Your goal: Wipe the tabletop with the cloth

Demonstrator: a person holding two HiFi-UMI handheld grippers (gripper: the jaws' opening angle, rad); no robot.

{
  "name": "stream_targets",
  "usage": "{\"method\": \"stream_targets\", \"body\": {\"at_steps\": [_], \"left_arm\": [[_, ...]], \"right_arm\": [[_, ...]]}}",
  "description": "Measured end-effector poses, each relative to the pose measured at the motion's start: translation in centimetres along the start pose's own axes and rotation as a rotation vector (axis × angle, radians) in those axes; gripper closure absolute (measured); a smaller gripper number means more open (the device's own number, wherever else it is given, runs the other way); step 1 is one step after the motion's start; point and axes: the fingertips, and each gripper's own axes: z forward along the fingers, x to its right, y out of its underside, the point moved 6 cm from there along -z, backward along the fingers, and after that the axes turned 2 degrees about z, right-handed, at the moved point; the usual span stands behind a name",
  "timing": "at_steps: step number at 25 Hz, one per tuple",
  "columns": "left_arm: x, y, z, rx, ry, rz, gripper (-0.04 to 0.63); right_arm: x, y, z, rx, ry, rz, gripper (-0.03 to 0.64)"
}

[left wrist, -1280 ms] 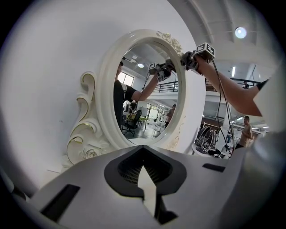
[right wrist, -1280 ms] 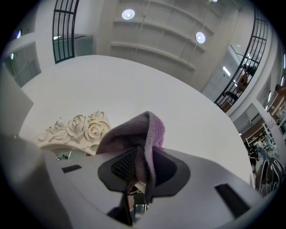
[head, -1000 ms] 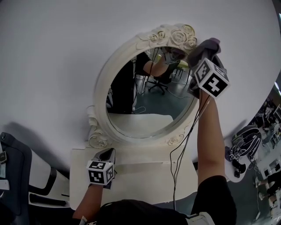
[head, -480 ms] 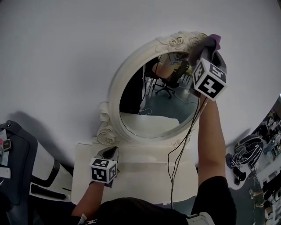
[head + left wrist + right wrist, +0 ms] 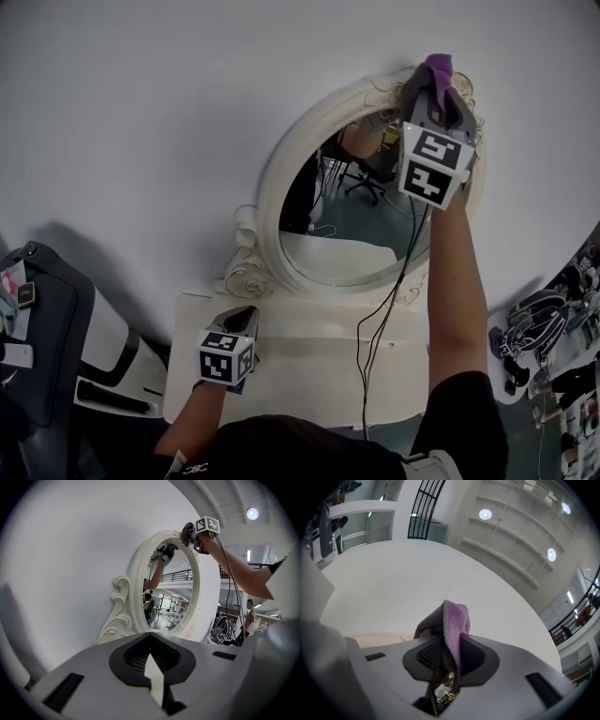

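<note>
Presently right hand-held gripper (image 5: 434, 82) clamps purple cloth (image 5: 439, 66) at top rim of mirror (image 5: 272, 187), left hand-held gripper (image 5: 240, 321) closed, empty, below mirror; likely hazard: pressure tipping mirror onto table (image 5: 300, 361).

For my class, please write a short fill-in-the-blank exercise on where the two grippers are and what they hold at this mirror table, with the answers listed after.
1. The cloth clamped in the right gripper is ____ in colour.
2. The right gripper is at the ____ of the oval mirror frame.
3. The left gripper is low over the white tabletop, jaws together, with ____ between them.

Answers: purple; top; nothing
</note>
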Motion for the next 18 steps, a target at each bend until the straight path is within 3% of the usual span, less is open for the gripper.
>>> {"method": "stream_targets", "body": {"at_steps": [6,10,18], "left_arm": [[-0.6,0.6,-0.8,-0.014,0.014,0.003,0.594],[-0.6,0.6,-1.2,-0.016,0.026,0.015,0.595],[-2.5,1.0,-3.1,-0.012,0.003,0.014,0.595]], "right_arm": [[-0.7,0.4,-0.7,0.002,-0.075,0.013,0.532],[-4.9,1.2,-1.4,0.000,-0.189,-0.030,0.532],[-13.5,2.2,-4.2,0.043,-0.327,-0.147,0.532]]}}
